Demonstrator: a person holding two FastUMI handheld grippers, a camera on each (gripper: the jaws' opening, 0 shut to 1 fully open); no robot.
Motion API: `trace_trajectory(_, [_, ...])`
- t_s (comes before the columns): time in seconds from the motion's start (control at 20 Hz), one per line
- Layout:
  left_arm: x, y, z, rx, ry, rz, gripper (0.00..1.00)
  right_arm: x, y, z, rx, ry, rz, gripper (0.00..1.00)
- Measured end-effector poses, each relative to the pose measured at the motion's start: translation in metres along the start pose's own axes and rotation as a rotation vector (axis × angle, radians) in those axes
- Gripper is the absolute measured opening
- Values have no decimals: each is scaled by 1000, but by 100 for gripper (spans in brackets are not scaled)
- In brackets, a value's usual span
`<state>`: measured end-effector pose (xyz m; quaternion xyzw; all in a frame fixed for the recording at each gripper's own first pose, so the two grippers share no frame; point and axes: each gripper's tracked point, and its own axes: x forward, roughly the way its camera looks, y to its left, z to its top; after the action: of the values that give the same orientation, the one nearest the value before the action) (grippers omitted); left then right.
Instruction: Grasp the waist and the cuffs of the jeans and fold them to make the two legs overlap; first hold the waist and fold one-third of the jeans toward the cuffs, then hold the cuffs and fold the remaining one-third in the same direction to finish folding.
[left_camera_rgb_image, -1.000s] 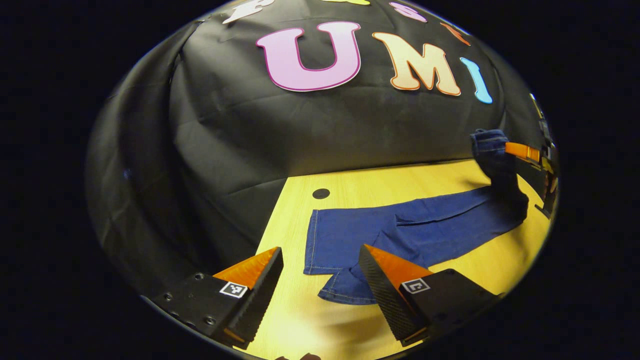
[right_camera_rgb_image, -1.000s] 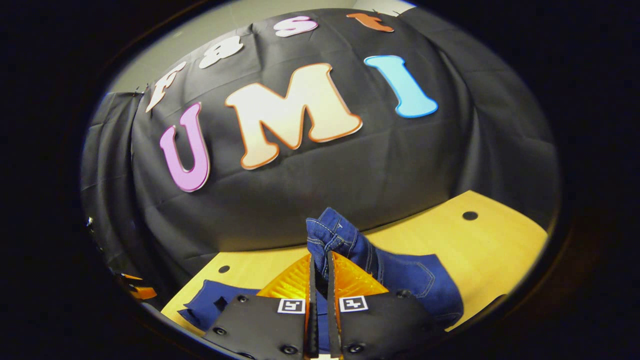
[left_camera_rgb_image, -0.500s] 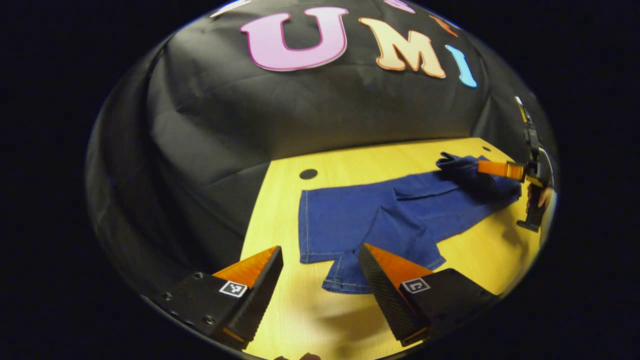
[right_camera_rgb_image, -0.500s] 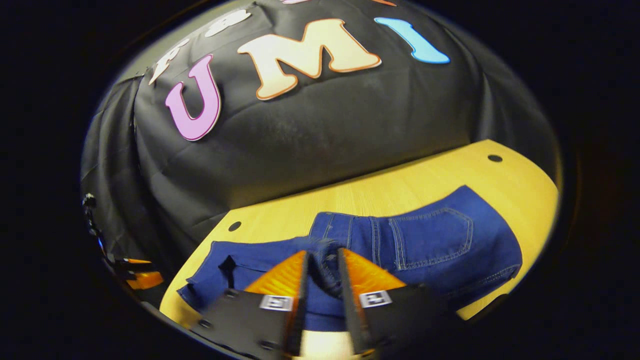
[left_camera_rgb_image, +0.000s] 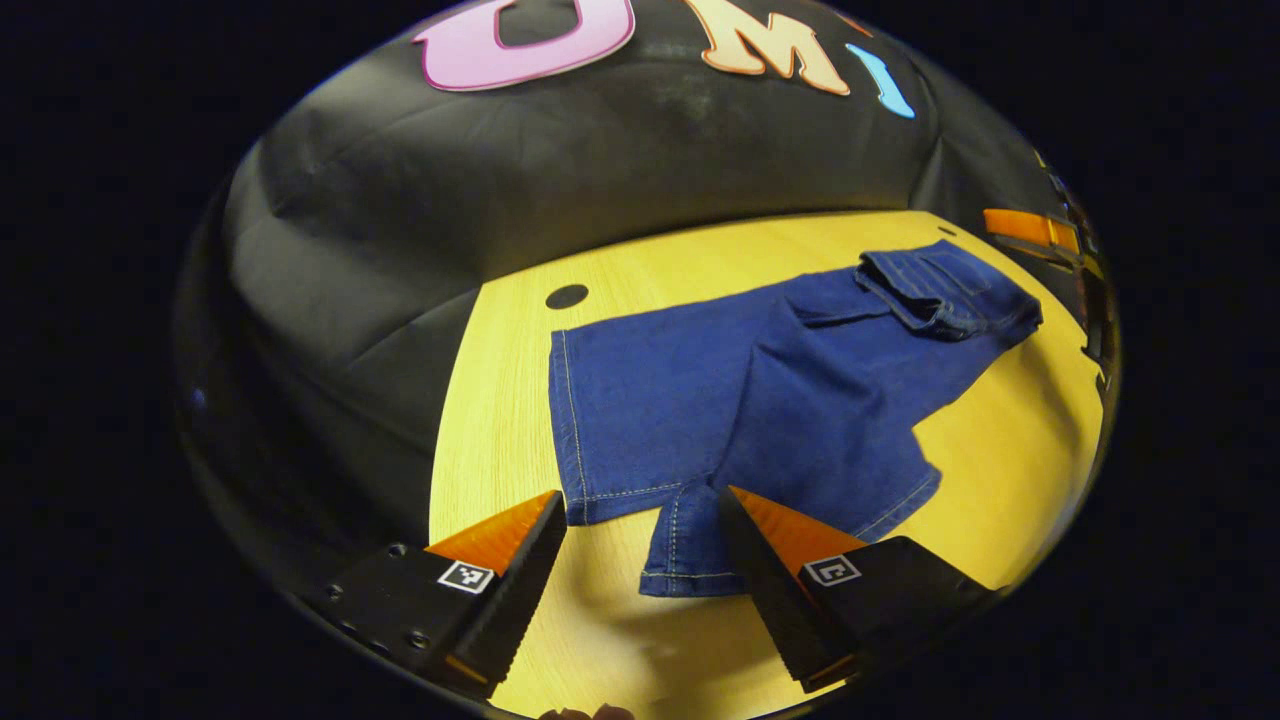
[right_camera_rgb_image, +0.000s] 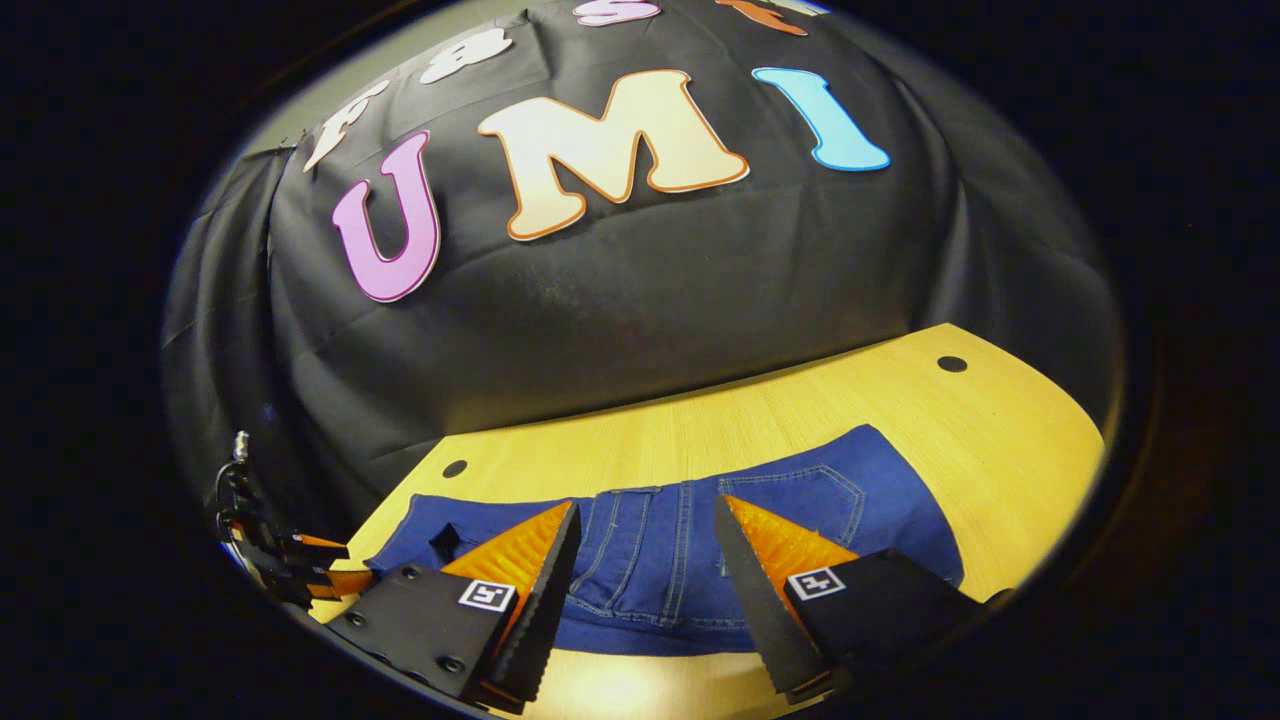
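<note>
Denim jeans (left_camera_rgb_image: 760, 400) flat on woodgrain table (left_camera_rgb_image: 500, 420), waist folded; both grippers' jaws spread, empty.

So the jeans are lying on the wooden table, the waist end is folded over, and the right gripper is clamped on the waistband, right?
Not quite. In the right gripper view the right gripper is open, its fingers apart above the waistband, gripping nothing. The rest holds: the jeans lie on the wooden table with the waist end folded over.
</note>
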<state>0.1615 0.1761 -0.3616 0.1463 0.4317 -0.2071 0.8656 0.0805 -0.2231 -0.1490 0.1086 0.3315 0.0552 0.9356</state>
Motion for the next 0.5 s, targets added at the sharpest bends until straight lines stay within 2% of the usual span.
trace_trajectory(0.1, [12, -3, -1, 77, 43, -57, 96, -2, -6, -8, 3, 25, -13, 83])
trace_trajectory(0.25, [23, -11, -2, 162, 104, -182, 96, -4, -9, -17, -2, 46, -25, 83])
trace_trajectory(0.3, [23, -12, -7, 155, 154, -227, 96, -5, -10, -19, -8, 49, -28, 83])
trace_trajectory(0.35, [22, -16, -5, 120, 159, -280, 91, -5, -11, -20, -11, 52, -30, 83])
trace_trajectory(0.4, [21, -14, -6, 90, 173, -293, 91, -6, -12, -21, -12, 55, -33, 83])
trace_trajectory(0.5, [23, -14, -8, 99, 177, -310, 86, -7, -14, -23, 0, 60, -39, 83])
